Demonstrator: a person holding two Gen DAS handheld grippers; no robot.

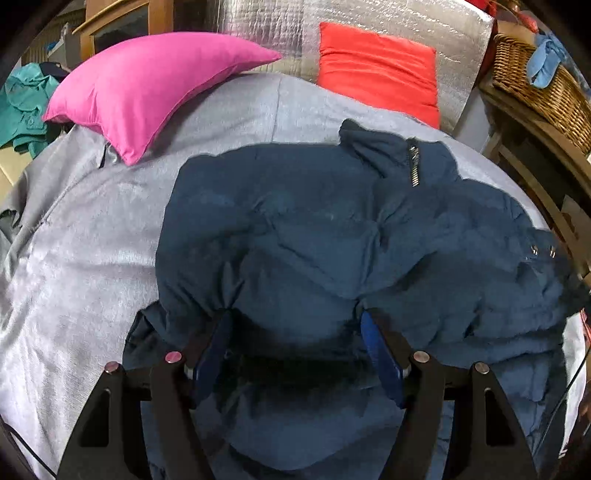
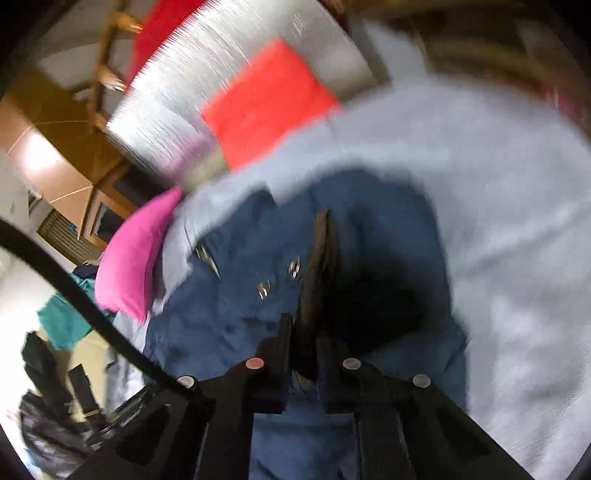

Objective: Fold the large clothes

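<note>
A dark blue padded jacket point(image 1: 314, 221) lies crumpled on a grey bedcover point(image 1: 92, 229), its zip collar at the far side. My left gripper point(image 1: 295, 317) is open, its blue-padded fingers point(image 1: 373, 332) spread wide and pressed into the jacket's near edge. In the blurred right wrist view the jacket point(image 2: 240, 295) fills the middle, with metal snaps showing. My right gripper point(image 2: 306, 332) is shut on a dark fold of the jacket's edge, which stands up between the jaws.
A pink cushion point(image 1: 147, 85) lies at the far left and a red cushion point(image 1: 376, 70) leans on a silver quilted backrest point(image 1: 258, 29). A wicker basket point(image 1: 546, 85) stands on a wooden rack to the right. Teal clothes point(image 1: 22, 107) lie off the left edge.
</note>
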